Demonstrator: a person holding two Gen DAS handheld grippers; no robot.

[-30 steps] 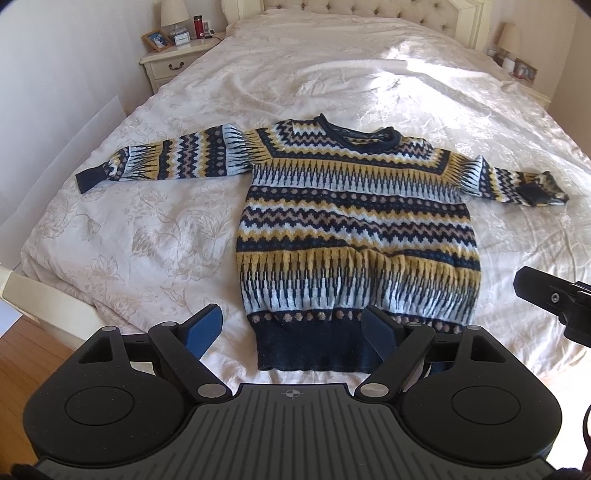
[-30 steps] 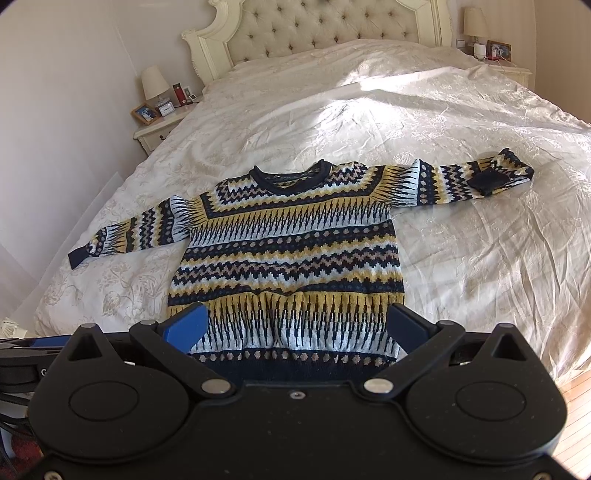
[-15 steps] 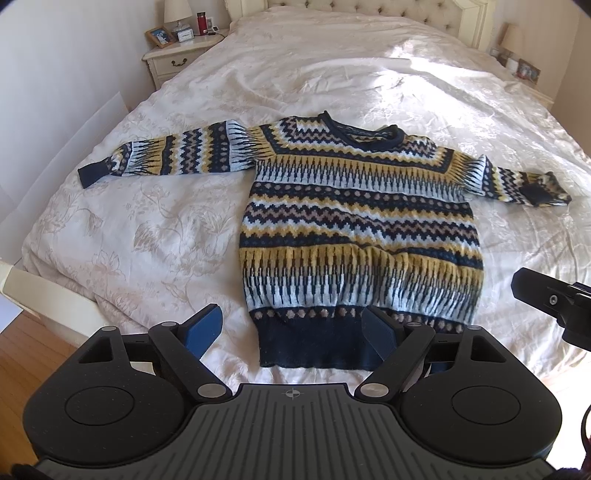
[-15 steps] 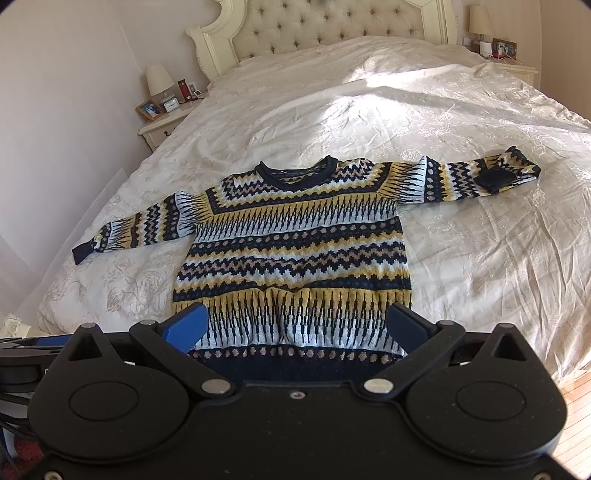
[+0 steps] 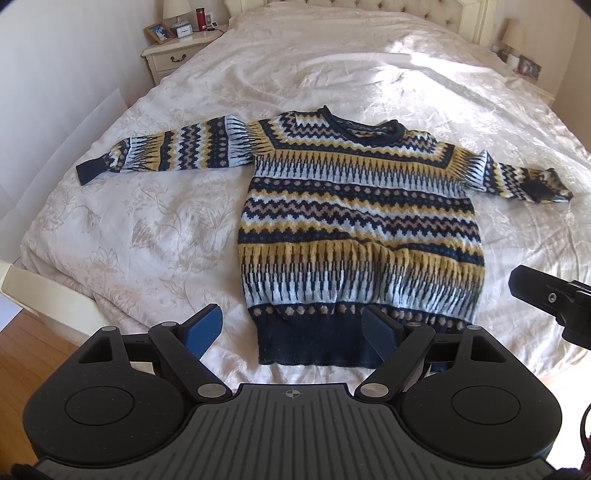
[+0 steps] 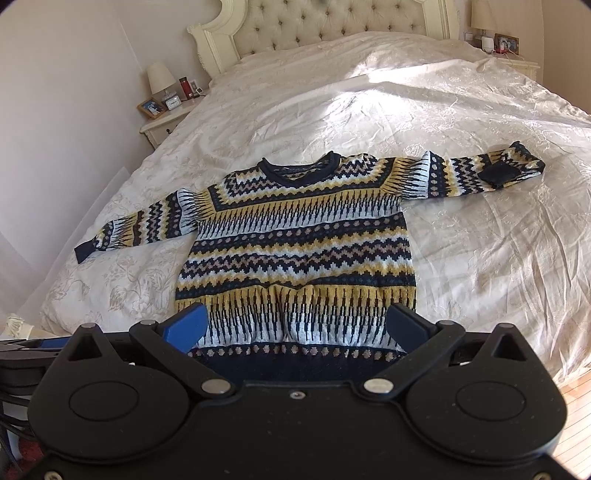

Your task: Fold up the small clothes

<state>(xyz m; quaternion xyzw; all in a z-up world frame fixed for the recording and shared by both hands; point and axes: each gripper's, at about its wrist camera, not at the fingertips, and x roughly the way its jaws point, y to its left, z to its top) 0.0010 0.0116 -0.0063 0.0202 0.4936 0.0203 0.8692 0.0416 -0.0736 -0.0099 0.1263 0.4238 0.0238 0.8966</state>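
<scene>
While my left tool [image 5: 291,328] and right tool [image 6: 295,325] hang spread and empty near the hem | sweater [image 5: 354,229] lies flat on the bed [image 5: 147,236], sleeves out | nightstand [image 5: 177,55] with lamp [image 6: 160,79], red bottle [image 5: 200,24] and photo frame [image 5: 159,32] far left | nothing blocks the hem.

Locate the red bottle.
In the left wrist view, the red bottle stands on the nightstand at upper left, beside the bed's head end, between the small clock and the lamp.
</scene>
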